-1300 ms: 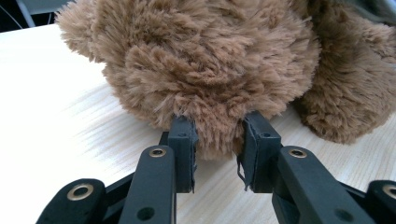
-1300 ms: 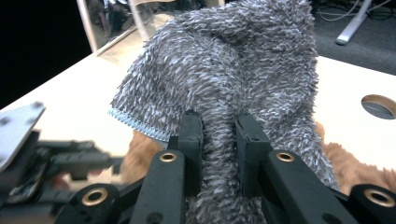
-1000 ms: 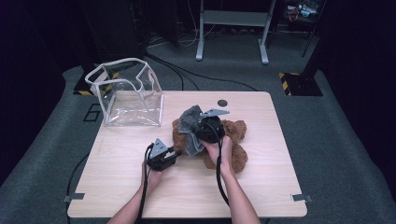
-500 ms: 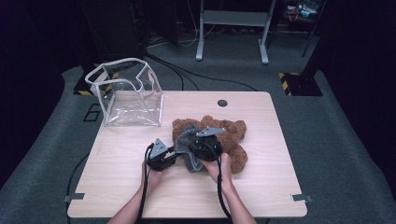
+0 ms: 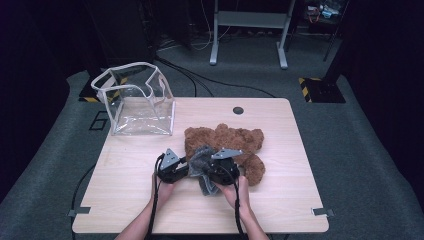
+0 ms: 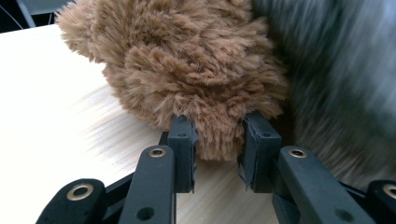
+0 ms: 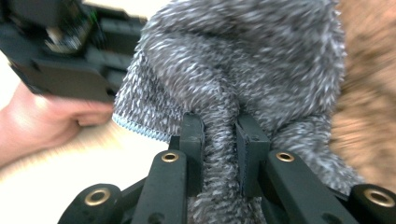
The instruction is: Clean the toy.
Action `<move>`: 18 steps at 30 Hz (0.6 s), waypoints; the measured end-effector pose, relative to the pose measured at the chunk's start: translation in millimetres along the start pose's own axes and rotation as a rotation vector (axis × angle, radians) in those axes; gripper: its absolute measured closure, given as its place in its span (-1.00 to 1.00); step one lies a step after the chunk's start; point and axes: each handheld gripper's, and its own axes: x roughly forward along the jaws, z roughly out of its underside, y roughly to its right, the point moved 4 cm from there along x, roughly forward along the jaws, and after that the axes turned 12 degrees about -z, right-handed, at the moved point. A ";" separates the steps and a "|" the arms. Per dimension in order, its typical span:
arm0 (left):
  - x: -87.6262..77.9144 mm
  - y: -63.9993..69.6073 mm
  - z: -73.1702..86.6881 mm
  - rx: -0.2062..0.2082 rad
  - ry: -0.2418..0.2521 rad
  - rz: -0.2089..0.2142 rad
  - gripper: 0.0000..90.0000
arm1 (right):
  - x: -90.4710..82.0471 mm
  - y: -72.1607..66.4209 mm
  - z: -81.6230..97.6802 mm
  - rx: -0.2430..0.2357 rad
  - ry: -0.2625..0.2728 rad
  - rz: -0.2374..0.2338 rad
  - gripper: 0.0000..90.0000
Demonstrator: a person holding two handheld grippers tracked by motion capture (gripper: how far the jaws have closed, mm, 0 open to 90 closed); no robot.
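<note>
High view. Brown plush toy [image 5: 227,145] lies on the wooden table [image 5: 130,165], just right of the table's middle and well right of the clear plastic bag [image 5: 135,105], which stands upright and open-topped at the table's far left corner. A small dark round grommet [image 5: 238,110] sits in the tabletop beyond the toy. Left gripper [image 5: 186,167] is at the toy's near-left edge, in the person's left hand [image 5: 163,189]. Right gripper [image 5: 202,169] is just beside it, at the toy's near side, with a grey fuzzy cloth [image 5: 201,160] bunched between the two grippers and drooping toward the table's near edge. Right hand [image 5: 239,192] is behind its gripper, forearms entering from the near edge.

Left gripper view. Jaws stand narrow, pads pressed on either side of a tuft of the brown plush toy [image 6: 187,70] at its lower edge; fur bulges between and above them. Toy rests on the table [image 6: 51,102]. Grey fuzzy cloth [image 6: 345,84] is blurred just right of the toy.

Right gripper view. Jaws are nearly together, pinching a gathered fold of the grey fuzzy cloth [image 7: 243,65], which fans out above the pads. Brown plush toy [image 7: 369,70] shows right of the cloth. Left of the cloth, the left hand [image 7: 42,121] and the black body of the left gripper above it, blurred.
</note>
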 end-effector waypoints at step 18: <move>0.0 0.0 0.1 0.005 0.000 -0.001 0.53 | -64.7 52.2 -64.1 0.023 0.135 0.178 0.68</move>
